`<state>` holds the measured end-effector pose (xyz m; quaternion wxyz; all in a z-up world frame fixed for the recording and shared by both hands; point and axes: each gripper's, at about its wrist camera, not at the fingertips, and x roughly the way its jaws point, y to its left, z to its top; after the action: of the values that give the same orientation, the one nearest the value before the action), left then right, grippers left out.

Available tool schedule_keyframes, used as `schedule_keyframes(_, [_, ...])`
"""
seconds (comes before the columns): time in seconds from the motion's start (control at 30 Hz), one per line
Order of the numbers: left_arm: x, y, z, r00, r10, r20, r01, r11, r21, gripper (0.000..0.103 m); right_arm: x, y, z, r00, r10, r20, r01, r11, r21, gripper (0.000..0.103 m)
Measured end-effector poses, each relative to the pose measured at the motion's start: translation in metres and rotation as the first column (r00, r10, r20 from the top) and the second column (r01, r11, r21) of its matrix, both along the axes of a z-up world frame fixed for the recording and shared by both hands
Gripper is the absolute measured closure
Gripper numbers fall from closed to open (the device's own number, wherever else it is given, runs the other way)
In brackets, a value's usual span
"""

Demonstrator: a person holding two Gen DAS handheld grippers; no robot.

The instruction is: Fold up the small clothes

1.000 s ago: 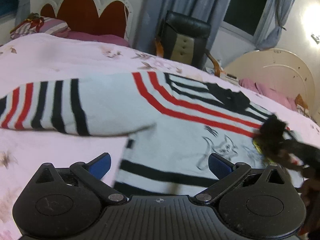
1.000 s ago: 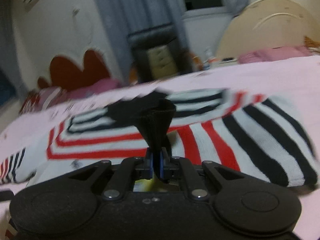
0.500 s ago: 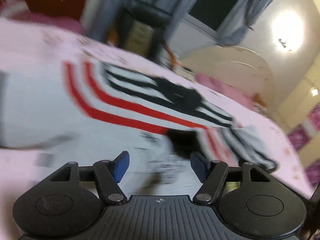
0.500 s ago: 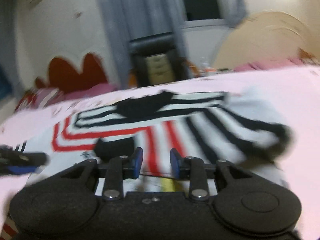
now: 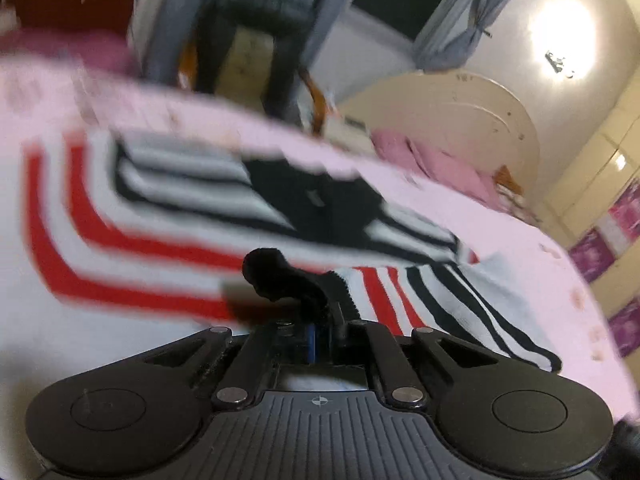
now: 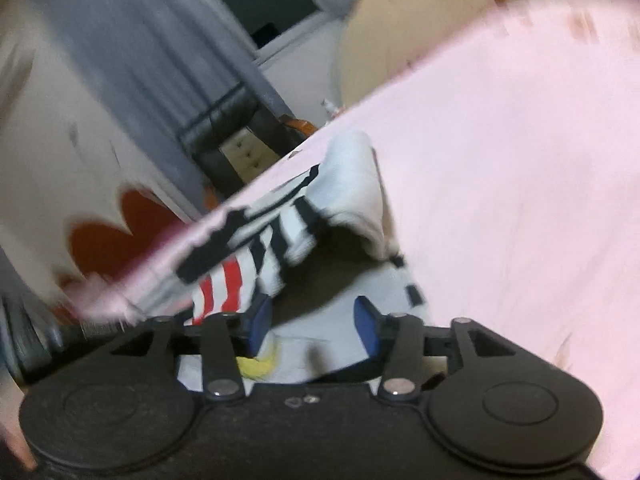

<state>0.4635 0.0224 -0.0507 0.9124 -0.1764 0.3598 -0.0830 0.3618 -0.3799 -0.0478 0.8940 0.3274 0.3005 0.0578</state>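
A small white sweater (image 5: 132, 248) with red and black stripes lies on the pink bed sheet (image 5: 532, 264). My left gripper (image 5: 320, 334) is shut on the sleeve's black cuff (image 5: 276, 276), which bunches up just ahead of its fingers, over the sweater's chest. In the right wrist view the picture is tilted. The striped sleeve (image 6: 296, 220) lies doubled over the white body of the sweater (image 6: 352, 184). My right gripper (image 6: 314, 322) is opening; its blue pads (image 6: 366, 322) stand apart over the white fabric and press on nothing.
A black chair (image 5: 256, 48) and grey curtains (image 5: 444, 28) stand beyond the bed's far edge. A red scalloped headboard (image 6: 116, 232) is at the left, a cream rounded bed end (image 5: 460, 120) with pink bedding (image 5: 436, 164) at the right. Bare pink sheet (image 6: 520, 160) spreads to the right.
My left gripper has swung right and shut on the black cuff. My right gripper has let go of that cuff, opened, rolled and moved off to the right.
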Motion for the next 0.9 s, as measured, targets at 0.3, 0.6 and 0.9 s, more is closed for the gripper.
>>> schedule_keyframes(0.3, [0.012,0.028,-0.003,1.0,0.013,-0.026,-0.01,0.997,0.078,0.098,0.037,-0.027,-0.034,0.997,-0.064,-0.047,0.076,0.945,0.318,0.055])
schedule_keyframes(0.6, [0.013,0.03,-0.018,1.0,0.008,-0.017,-0.007,0.997,0.075,0.098,0.066,-0.024,-0.046,0.986,-0.095,-0.135,0.118,0.977,0.177,0.095])
schedule_keyframes(0.9, [0.014,0.029,-0.025,0.999,-0.01,-0.036,0.014,0.993,0.117,0.098,0.057,-0.005,0.007,0.999,0.035,-0.003,-0.035,0.995,-0.094,0.062])
